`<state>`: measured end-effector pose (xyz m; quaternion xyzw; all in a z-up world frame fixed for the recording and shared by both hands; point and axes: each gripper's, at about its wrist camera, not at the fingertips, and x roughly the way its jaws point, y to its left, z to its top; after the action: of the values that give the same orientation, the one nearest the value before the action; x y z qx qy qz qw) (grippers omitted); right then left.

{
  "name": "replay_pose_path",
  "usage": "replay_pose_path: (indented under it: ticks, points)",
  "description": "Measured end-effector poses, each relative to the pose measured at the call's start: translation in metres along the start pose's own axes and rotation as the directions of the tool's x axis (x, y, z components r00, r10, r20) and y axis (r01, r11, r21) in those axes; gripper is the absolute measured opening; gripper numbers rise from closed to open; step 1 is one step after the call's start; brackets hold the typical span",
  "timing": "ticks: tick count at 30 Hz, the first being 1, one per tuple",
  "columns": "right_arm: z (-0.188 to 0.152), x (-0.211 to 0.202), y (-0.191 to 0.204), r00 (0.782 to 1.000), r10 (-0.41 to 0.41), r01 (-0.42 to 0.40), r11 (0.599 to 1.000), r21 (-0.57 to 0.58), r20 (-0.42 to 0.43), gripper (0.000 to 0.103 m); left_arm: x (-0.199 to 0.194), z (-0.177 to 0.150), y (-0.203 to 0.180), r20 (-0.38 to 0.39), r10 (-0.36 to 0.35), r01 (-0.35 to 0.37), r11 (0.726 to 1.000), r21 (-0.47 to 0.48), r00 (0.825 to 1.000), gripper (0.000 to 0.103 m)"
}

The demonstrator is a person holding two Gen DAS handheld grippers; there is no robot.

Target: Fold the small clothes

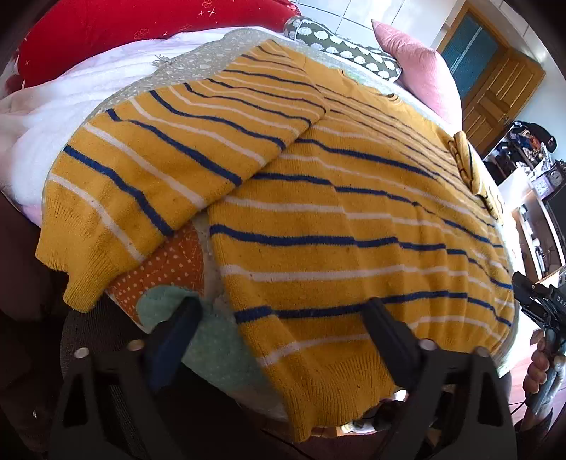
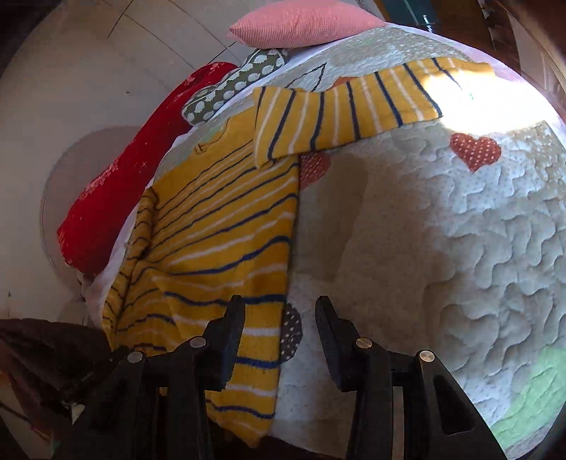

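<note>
A yellow sweater [image 1: 353, 219] with blue and white stripes lies flat on a quilted bed cover [image 2: 442, 247]. One sleeve [image 1: 159, 170] is folded over onto its body. The other sleeve [image 2: 353, 109] stretches out sideways over the quilt. My left gripper [image 1: 283, 318] is open just above the sweater's bottom hem, one finger over the knit and the other over the quilt beside it. My right gripper [image 2: 279, 318] is also open, astride the hem's opposite side edge, its left finger [image 2: 230, 329] over the knit. Neither holds anything.
A red pillow [image 1: 106, 32], a dark patterned cushion [image 1: 346, 46] and a pink pillow [image 1: 421, 67] lie along the far side of the bed. A white blanket [image 1: 53, 116] is bunched at the left. A hand [image 1: 536, 368] shows at the right edge. Beyond stand a wooden door [image 1: 495, 95] and cluttered shelves.
</note>
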<state>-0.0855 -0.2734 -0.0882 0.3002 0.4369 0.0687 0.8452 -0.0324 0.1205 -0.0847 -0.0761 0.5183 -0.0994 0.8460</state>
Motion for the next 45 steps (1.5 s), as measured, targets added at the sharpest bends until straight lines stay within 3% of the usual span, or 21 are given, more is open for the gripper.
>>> replay_pose_path:
  ticks: [1,3,4,5,7,8,15,21,24,26,29,33,38,42,45]
  points:
    - [-0.009,0.003,0.009,0.999,-0.028,0.029,0.999,-0.035,0.017,0.045,0.0,-0.001,-0.003,-0.001,0.032,-0.032,0.999,0.015,0.999,0.07]
    - [-0.02,0.008,0.025,0.998,-0.059,0.061,0.994,-0.089,0.032,0.045,-0.007,-0.003,-0.005,0.006,0.005,-0.005,1.0,0.027,1.0,0.046]
    - [-0.023,0.012,0.028,0.999,-0.036,0.038,0.996,-0.085,0.02,0.044,-0.01,-0.004,-0.007,0.003,-0.007,0.007,0.999,0.036,1.0,0.028]
    - [-0.025,0.015,0.029,1.0,0.012,-0.012,0.998,-0.068,0.0,0.041,-0.013,-0.004,-0.007,0.002,-0.004,0.004,0.999,0.043,1.0,0.016]
    - [-0.03,0.025,0.03,0.994,0.092,-0.094,0.995,-0.027,-0.062,0.014,-0.018,-0.006,-0.009,0.008,0.004,-0.004,0.999,0.052,1.0,0.011]
    - [-0.035,0.027,0.029,0.992,0.097,-0.099,0.995,-0.02,-0.081,0.013,-0.021,-0.007,-0.009,0.011,0.011,-0.011,0.999,0.052,1.0,0.007]
    - [-0.051,0.002,0.014,0.994,0.099,-0.097,0.995,0.036,-0.036,0.009,-0.039,-0.02,0.0,0.02,0.027,-0.028,0.999,0.036,0.999,0.007]
    - [-0.069,-0.016,0.0,0.999,0.002,-0.002,1.0,0.016,-0.046,0.006,-0.054,-0.028,0.015,0.037,-0.01,0.011,1.0,-0.014,0.999,0.009]
    - [-0.066,-0.032,0.015,0.998,-0.067,0.067,0.995,-0.069,0.004,0.007,-0.076,-0.026,0.024,0.106,0.006,-0.003,1.0,-0.024,0.994,0.023]
    - [-0.06,-0.036,0.037,0.996,-0.085,0.086,0.985,-0.151,0.019,0.007,-0.093,-0.025,0.035,0.161,0.053,-0.044,0.997,-0.061,0.985,0.048]
    - [-0.051,-0.027,0.087,0.997,-0.079,0.082,0.95,-0.301,0.023,0.008,-0.117,-0.021,0.058,0.223,0.156,-0.125,0.982,-0.143,0.962,0.056]
    - [-0.05,0.011,0.173,0.999,-0.021,0.001,0.866,-0.499,-0.034,0.021,-0.144,-0.022,0.1,0.267,0.274,-0.202,0.942,-0.268,0.924,0.064]
    - [-0.076,0.076,0.291,0.988,0.062,-0.146,0.693,-0.706,-0.143,0.044,-0.165,-0.034,0.146,0.299,0.324,-0.201,0.904,-0.378,0.897,0.067]
    - [-0.119,0.136,0.368,0.968,0.069,-0.241,0.524,-0.817,-0.242,0.048,-0.165,-0.044,0.164,0.308,0.319,-0.184,0.899,-0.396,0.896,0.067]
    - [-0.16,0.178,0.407,0.978,0.001,-0.196,0.356,-0.914,-0.209,0.05,-0.161,-0.051,0.17,0.313,0.312,-0.179,0.904,-0.389,0.897,0.067]
